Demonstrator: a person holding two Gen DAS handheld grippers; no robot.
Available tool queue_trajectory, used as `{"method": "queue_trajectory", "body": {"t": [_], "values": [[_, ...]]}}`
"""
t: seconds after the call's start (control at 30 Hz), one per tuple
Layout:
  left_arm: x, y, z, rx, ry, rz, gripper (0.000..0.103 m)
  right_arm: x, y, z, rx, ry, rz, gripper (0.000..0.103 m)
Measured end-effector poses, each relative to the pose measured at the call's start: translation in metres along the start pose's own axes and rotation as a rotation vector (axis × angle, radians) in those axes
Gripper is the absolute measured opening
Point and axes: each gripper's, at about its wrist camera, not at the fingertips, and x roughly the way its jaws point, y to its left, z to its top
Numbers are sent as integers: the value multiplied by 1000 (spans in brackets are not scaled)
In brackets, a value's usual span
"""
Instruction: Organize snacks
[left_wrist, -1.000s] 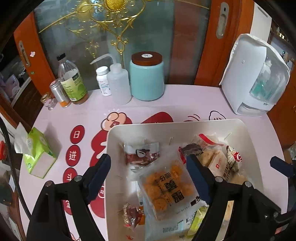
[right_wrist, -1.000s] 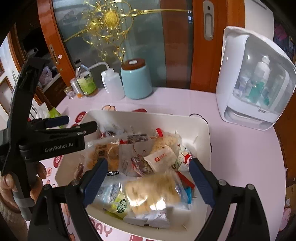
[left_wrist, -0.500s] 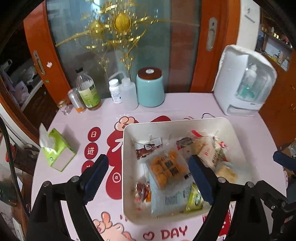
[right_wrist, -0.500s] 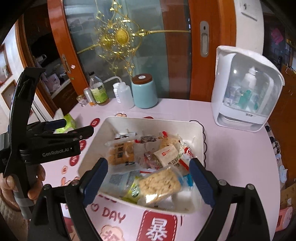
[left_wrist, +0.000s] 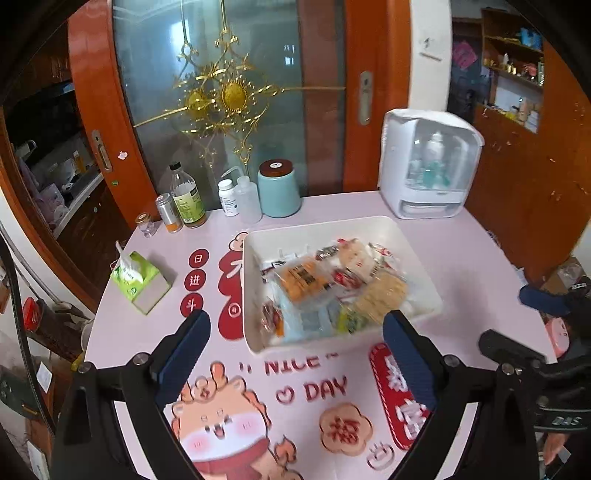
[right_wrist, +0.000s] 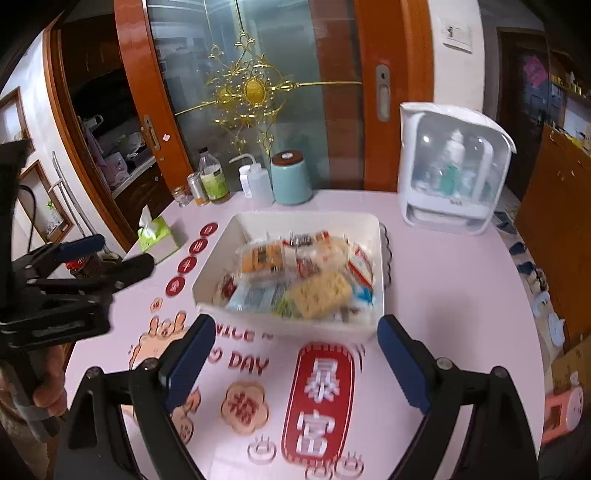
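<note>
A white bin (left_wrist: 317, 225) (right_wrist: 306, 216) stands in the middle of the pink table, filled with several wrapped snacks. Among them are an orange cookie pack (left_wrist: 301, 277) (right_wrist: 262, 258) and a pale yellow cracker pack (left_wrist: 380, 295) (right_wrist: 321, 295). My left gripper (left_wrist: 295, 326) hovers above the table in front of the bin; its jaws are opening and nothing is between them. My right gripper (right_wrist: 295, 328) also hangs in front of the bin, open and empty. In the right wrist view the left gripper (right_wrist: 110, 254) shows at the left, held by a hand.
A green tissue box (left_wrist: 142, 280) lies left of the bin. Bottles, a small can and a teal canister (left_wrist: 279, 190) line the back edge before a glass door. A white countertop cabinet (left_wrist: 428, 166) stands at the back right. The tablecloth carries printed pictures.
Both grippers have pulled back and up from over the bin, so it now looks smaller and farther off. The left jaws stand a little wider.
</note>
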Motion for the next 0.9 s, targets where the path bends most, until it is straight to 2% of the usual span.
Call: {"method": "queue_trajectory", "body": {"t": [0.13, 0.23, 0.43, 0.6, 0.73, 0.9], "values": [[-44, -6, -32, -20, -43, -18, 95, -27, 1, -33, 5, -19, -46, 90], [-74, -11, -57, -36, -77, -19, 103, -45, 2, -53, 18, -35, -60, 90], [-113, -15, -106, -86, -130, 21, 103, -80, 5, -86, 71, -88, -85, 90], [-127, -17, -146, -152, -91, 13, 103, -93, 24, -117, 35, -81, -144, 90], [-130, -22, -175, -168, -61, 17, 103, -105, 36, -139, 21, -99, -147, 90], [-133, -29, -191, -185, -31, 48, 103, -112, 34, -157, 68, -94, -115, 90]]}}
